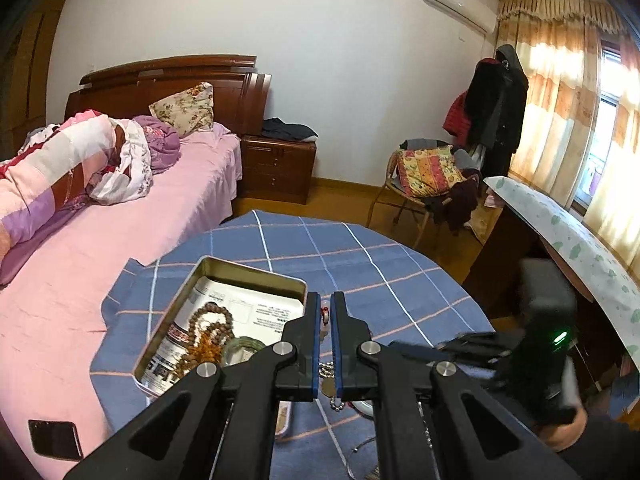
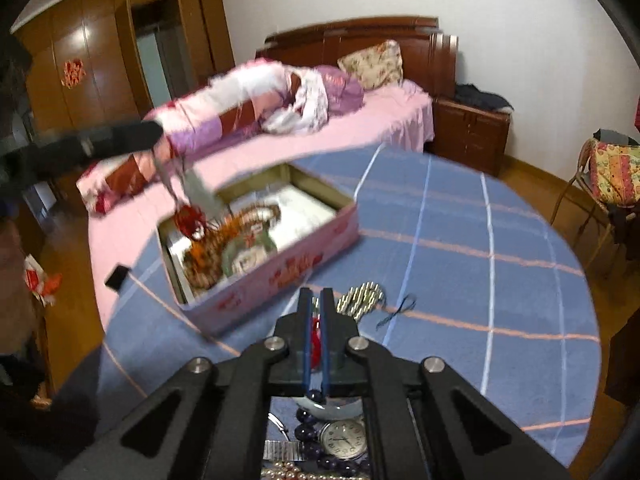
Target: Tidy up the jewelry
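Jewelry lies in two places before us: a heap in the pink tin box (image 2: pixel 276 256) on the table (image 2: pixel 480 240), and a loose scatter on the blue checked cloth near our own tongs. Inside the box we see a string of brown wooden beads (image 1: pixel 210 320), an orange tangle and a pale green bangle (image 1: pixel 240 346) on printed paper. Our left tongs (image 1: pixel 326 320) are pressed together on a ball chain (image 1: pixel 330 372) with a red-and-white bead at the tips; in the right wrist view that chain hangs from them with a red ornament (image 2: pixel 190 220) dangling over the box's near-left corner. Our right tongs (image 2: pixel 316 308) are pressed together as well, pinching something red (image 2: pixel 316 336) between the blue pads; what it is we cannot tell. Just beyond their tips lie a coil of pale metal beads (image 2: pixel 360 300) and a dark blue thread (image 2: pixel 400 310). Below the right tongs we see a round watch face (image 2: pixel 344 438), dark purple beads (image 2: pixel 308 432) and a metal watch band (image 2: pixel 280 450). A dark phone (image 1: pixel 56 438) rests on the pink bed (image 1: pixel 80 280), which touches the table's left side.
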